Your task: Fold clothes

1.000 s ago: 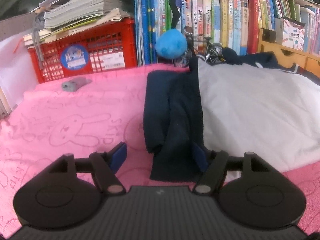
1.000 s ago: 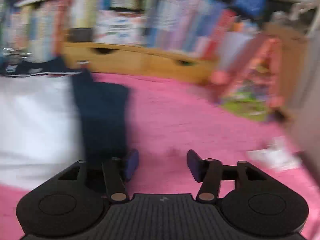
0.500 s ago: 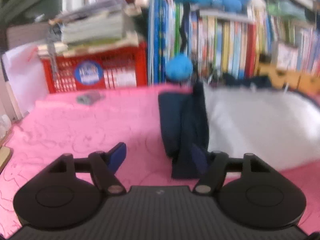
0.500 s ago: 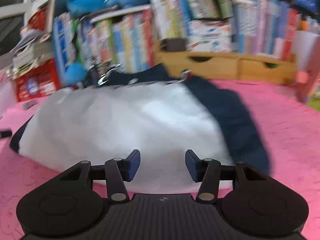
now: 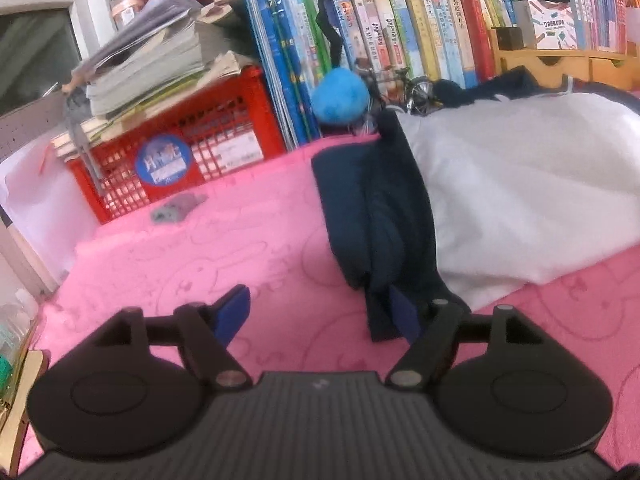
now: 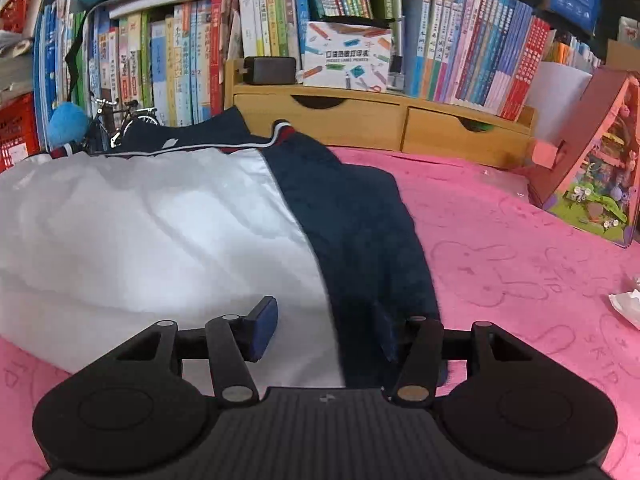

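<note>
A white and navy jacket lies flat on the pink blanket (image 5: 240, 240). In the left wrist view its white body (image 5: 520, 200) is on the right and a folded navy sleeve (image 5: 380, 220) runs along its left edge. My left gripper (image 5: 320, 314) is open, with its right finger at the sleeve's near end. In the right wrist view the white body (image 6: 152, 232) fills the left and a navy sleeve (image 6: 360, 232) runs down the middle. My right gripper (image 6: 326, 332) is open over the jacket's near hem, straddling the white and navy seam.
A red crate (image 5: 172, 156) stacked with papers stands at the back left, with a small grey object (image 5: 176, 208) in front of it. Books line the back. A wooden drawer shelf (image 6: 380, 124), a toy box (image 6: 600, 160) and crumpled paper (image 6: 628, 308) are at the right.
My right gripper swung left from the bare blanket onto the jacket's near hem. My left gripper drew back and tilted a little, staying at the sleeve's end. Both stayed open.
</note>
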